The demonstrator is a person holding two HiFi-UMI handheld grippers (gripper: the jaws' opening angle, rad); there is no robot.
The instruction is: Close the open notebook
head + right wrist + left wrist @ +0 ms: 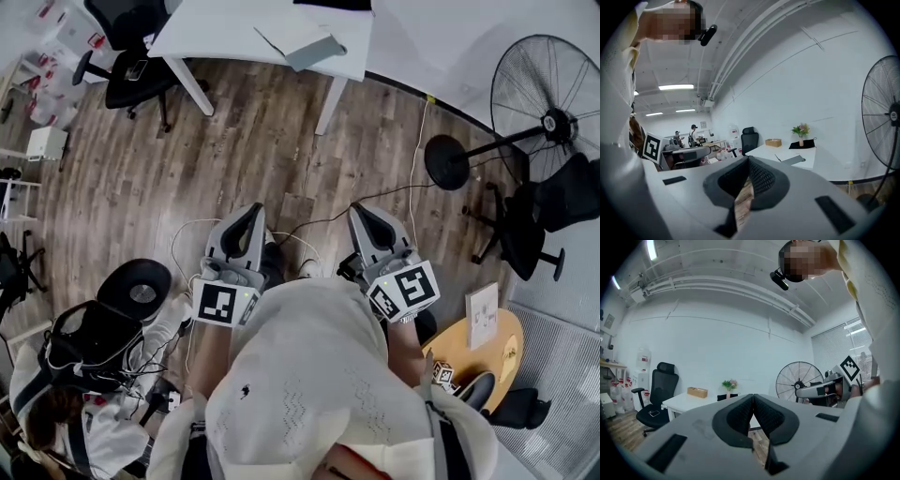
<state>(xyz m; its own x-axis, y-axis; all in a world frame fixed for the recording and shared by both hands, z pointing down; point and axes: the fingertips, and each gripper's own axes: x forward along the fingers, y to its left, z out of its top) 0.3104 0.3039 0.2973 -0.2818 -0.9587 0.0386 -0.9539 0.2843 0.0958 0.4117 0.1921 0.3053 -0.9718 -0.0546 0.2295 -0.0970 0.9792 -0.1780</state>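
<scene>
Notebook (314, 52) sits at twelve o'clock on the far table (234, 28), so the left gripper (251, 214) and right gripper (366, 214), both closed on nothing, should approach before opening.

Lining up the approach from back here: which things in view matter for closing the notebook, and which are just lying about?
Job: grey notebook on the white rectangular table; left hand-held gripper and right hand-held gripper, both shut, empty.
Lying about: black pedestal fan; black wheeled office chair; small cardboard box; potted flowers; round wooden table.

Bright ceiling lights, sharp, fisheye-warped edges.
</scene>
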